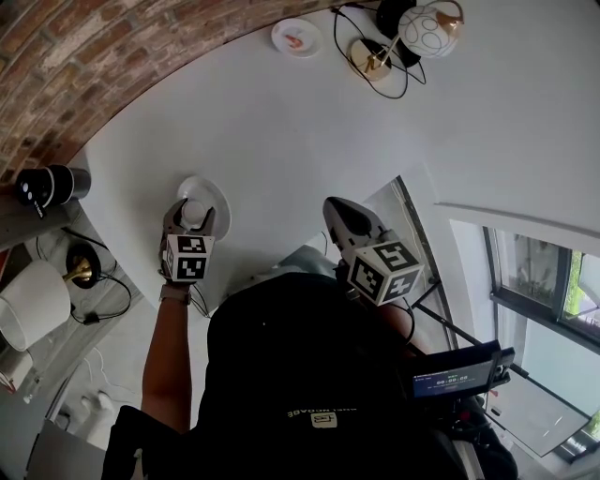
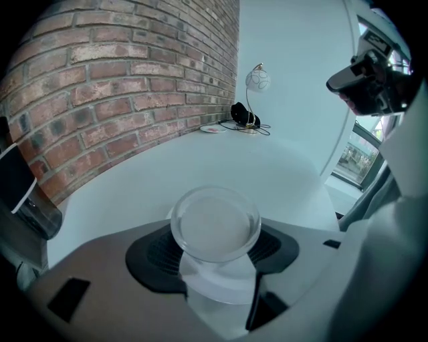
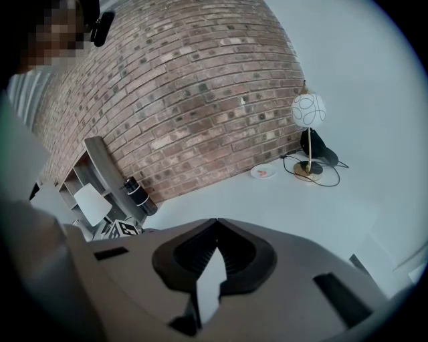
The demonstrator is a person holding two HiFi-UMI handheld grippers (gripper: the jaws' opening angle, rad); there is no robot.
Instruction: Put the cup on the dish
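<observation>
So the left tool (image 1: 190,217) is gripping a clear cup (image 2: 215,224). Both black pads (image 2: 154,257) are pressing on its sides, so the jaws are standing pretty wide with the cup filling the gap between them. The cup is sitting upright, mouth up.

In the head view, the cup is hanging right over the round white dish (image 1: 219,195). The dish is lying on the white worktop (image 1: 281,122), towards its left side, not far from the brick wall (image 2: 120,87). Honestly I can't tell whether the cup's bottom is touching the dish or just hovering above it, since the tool is blocking that spot.

The right tool (image 3: 215,222) is doing nothing: its jaws are closing tip to tip with nothing between them. It's pointing down at the worktop, off to the right of the dish and clear of it.

Other stuff lying around:
- A small plate (image 1: 295,37) with something orange on it is sitting at the far end of the worktop.
- A globe lamp (image 1: 427,28) is standing just beside that plate, with a black cable looping around its base.
- A black cylinder (image 1: 52,185) and a white lampshade (image 1: 33,305) are sitting over on the left, off the worktop.
</observation>
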